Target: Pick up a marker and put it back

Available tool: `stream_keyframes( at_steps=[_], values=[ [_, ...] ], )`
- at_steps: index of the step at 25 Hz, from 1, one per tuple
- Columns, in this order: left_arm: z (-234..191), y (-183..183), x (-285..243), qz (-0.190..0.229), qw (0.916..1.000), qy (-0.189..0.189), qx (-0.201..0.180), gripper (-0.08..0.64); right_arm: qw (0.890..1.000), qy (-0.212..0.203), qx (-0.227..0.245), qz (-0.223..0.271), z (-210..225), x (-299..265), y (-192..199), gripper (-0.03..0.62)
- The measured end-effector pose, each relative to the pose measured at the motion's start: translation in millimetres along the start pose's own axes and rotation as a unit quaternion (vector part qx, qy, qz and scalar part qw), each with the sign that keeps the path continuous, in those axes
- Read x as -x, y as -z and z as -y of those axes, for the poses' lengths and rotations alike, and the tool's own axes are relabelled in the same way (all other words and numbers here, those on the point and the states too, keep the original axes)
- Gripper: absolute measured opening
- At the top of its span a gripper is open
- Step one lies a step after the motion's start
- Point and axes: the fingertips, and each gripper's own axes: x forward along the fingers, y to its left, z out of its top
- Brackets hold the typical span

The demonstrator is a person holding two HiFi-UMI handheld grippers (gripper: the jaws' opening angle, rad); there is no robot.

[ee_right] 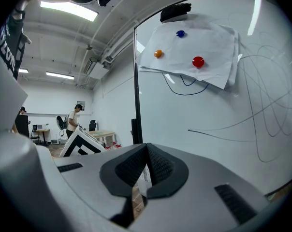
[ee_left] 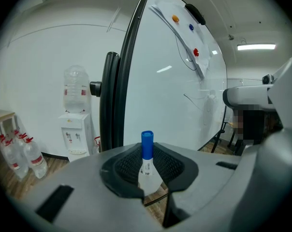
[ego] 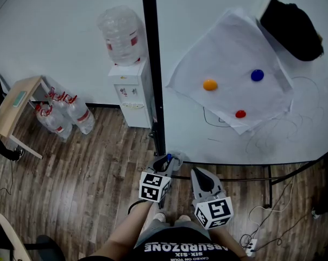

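The whiteboard (ego: 218, 137) stands far ahead, a paper sheet (ego: 229, 53) on its upper right and a water dispenser (ego: 130, 94) to its left. The left hand-held gripper (ee_left: 150, 180) grasps the blue-capped marker (ee_left: 147, 151), upright, near the whiteboard's lower left corner. The right hand-held gripper (ee_right: 145, 170) is clenched on nothing.

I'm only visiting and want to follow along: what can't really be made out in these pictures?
The marker: left gripper view; its lower barrel is hidden between the pads of the left gripper, and its label print is too small to read.
The black object near the top of the whiteboard: head view; too dark to identify.
The whiteboard's right side: head view; cut off by the picture's edge.
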Motion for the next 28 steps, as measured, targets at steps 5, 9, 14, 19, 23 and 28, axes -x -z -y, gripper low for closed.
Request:
stream_keyframes(
  at_steps=[5,9,14,19,23,28],
  values=[
    [0,4,1,-0.004,1.0,0.0,0.002,0.063,1.0,-0.001,0.0,-0.001,-1,1,0,-0.002],
    [0,7,2,-0.008,1.0,-0.001,0.003,0.063,1.0,-0.002,0.0,-0.001,-2,2,1,-0.002],
    [-2,11,3,-0.012,0.9999,-0.004,0.004,0.063,1.0,-0.007,0.001,0.0,-5,1,1,-0.002],
    [-3,11,4,-0.011,0.9999,-0.005,0.006,0.063,1.0,-0.006,0.0,-0.001,-5,1,1,-0.002],
    [-5,12,3,-0.012,0.9999,-0.005,0.01,0.064,1.0,-0.007,0.001,-0.003,-5,1,2,-0.002],
    [-5,18,2,-0.025,0.9996,-0.007,0.009,0.064,1.0,-0.009,0.0,-0.004,-6,2,3,-0.002]
  ],
)
